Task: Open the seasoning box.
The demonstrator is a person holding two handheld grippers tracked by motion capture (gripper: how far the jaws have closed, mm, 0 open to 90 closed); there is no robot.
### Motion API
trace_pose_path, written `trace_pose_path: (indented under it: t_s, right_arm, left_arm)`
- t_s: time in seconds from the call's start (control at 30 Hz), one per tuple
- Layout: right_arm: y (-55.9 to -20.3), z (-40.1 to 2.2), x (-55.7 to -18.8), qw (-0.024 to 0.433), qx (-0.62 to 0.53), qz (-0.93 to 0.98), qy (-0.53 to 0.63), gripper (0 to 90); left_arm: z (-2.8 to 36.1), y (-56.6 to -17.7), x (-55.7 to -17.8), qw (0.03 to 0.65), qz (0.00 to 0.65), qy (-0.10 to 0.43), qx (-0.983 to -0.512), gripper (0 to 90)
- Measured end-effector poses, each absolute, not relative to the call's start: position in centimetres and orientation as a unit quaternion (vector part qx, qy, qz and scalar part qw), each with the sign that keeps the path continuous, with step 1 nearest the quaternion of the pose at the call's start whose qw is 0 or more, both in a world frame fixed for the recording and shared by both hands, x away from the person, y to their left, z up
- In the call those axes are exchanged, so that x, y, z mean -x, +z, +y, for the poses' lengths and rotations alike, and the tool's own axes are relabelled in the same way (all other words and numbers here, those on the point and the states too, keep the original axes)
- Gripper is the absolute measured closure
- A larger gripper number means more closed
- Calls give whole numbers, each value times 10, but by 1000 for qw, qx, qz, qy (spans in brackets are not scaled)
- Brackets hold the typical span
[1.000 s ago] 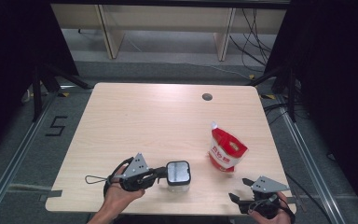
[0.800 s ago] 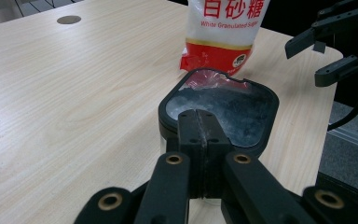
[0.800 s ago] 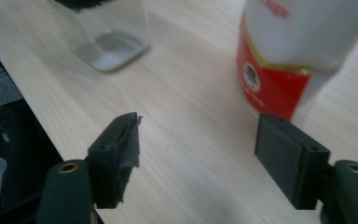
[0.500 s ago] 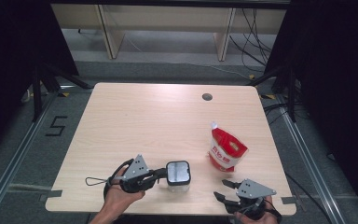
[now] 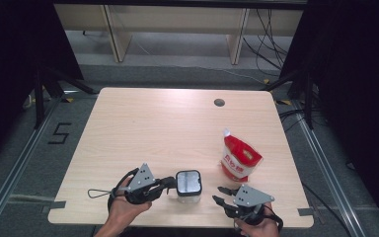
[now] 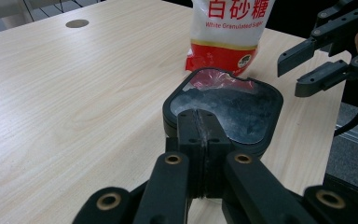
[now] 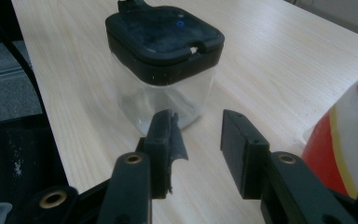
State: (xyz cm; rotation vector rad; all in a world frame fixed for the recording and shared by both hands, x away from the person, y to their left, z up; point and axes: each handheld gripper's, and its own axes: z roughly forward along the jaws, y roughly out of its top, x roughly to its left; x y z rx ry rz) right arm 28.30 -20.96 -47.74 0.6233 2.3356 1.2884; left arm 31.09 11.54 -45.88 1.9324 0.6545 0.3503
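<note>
Tabletop (image 5: 153, 128), pale wood-grain rectangle, one round cable hole (image 5: 219, 102) near its far edge; it carries every item below.

Sugar pouch (image 5: 239, 157), red and white plastic with a spout at its top, standing just right of and slightly beyond the jar; unmoved.

Jar (image 5: 188, 183), small square clear container under a black flip lid, near the front edge of the tabletop; unmoved. The lid sits flat and shut in the right gripper view (image 7: 164, 32).

Left gripper (image 5: 170, 182), black two-jaw tool at the jar's left side, jaws fully closed and pinched on the lid's near rim (image 6: 200, 140); position unchanged over the last second.

Right gripper (image 5: 223, 195), black two-jaw tool, now just right of the jar. One second ago it sat further right, below the sugar pouch; it has travelled leftward toward the jar. Its jaws have just been closing and stand partly apart, nothing between them (image 7: 198, 135).

Judgement: jar is pinned by one tool while the other arrives, probably to work the lid open.
</note>
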Motion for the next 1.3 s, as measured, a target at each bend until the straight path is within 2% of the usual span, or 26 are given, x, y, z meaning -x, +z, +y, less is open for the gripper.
trace_pose_path:
  t_s: [0.3, 0.47, 0.7, 1.3]
  right_arm:
    - [-479, -195, -293, 183, -216, 836, 470, 756]
    - [-477, -191, -295, 193, -207, 836, 470, 820]
    - [-477, -186, -298, 183, -199, 834, 482, 864]
    - [-476, -179, -299, 174, -193, 838, 480, 876]
  left_arm:
    - [117, -460, -310, 512, 266, 152, -802, 885]
    - [117, -461, -310, 514, 265, 154, -801, 885]
    - [118, -462, -310, 520, 267, 150, -798, 884]
    - [118, -464, -310, 532, 276, 144, -788, 877]
